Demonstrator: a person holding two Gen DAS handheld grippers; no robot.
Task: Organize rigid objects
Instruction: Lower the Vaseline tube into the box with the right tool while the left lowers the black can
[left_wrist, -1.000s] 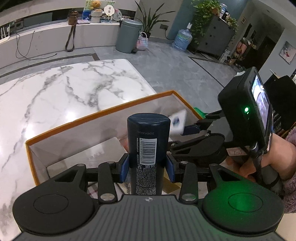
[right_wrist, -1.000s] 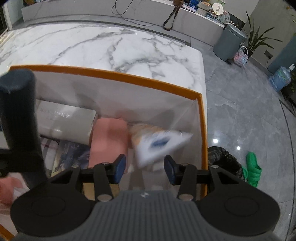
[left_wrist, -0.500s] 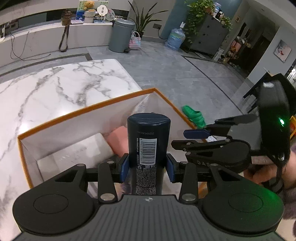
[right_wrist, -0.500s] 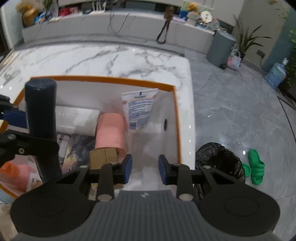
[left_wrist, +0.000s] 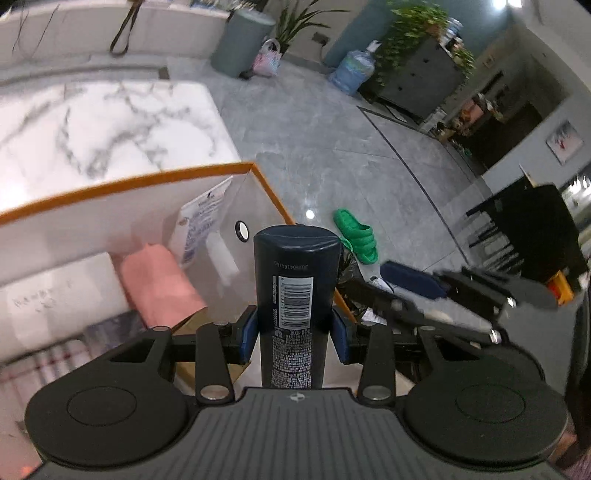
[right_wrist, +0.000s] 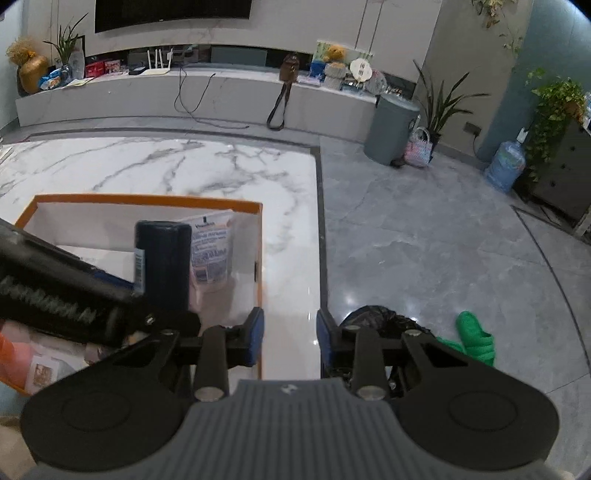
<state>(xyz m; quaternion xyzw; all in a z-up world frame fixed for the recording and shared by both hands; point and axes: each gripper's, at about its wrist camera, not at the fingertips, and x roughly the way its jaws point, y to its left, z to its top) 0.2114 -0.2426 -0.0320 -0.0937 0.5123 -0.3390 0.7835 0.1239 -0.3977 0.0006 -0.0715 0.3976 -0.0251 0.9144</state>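
My left gripper is shut on a dark blue bottle, held upright with its barcode facing the camera. The bottle hangs over the right end of an orange-rimmed white box. Inside the box, a white tube leans against the far wall near the right corner. My right gripper is over the table's edge, just right of the box. Its jaws are opening and nothing is between them. The right wrist view shows the bottle in front of the tube.
The box also holds a pink roll and a flat white carton. It stands on a marble table whose right edge drops to a grey floor. A black bag and a green slipper lie there.
The right gripper let go of the white tube, which now leans in the box, then drew back up and to the right. The left gripper carried the bottle right, over the box's right end.
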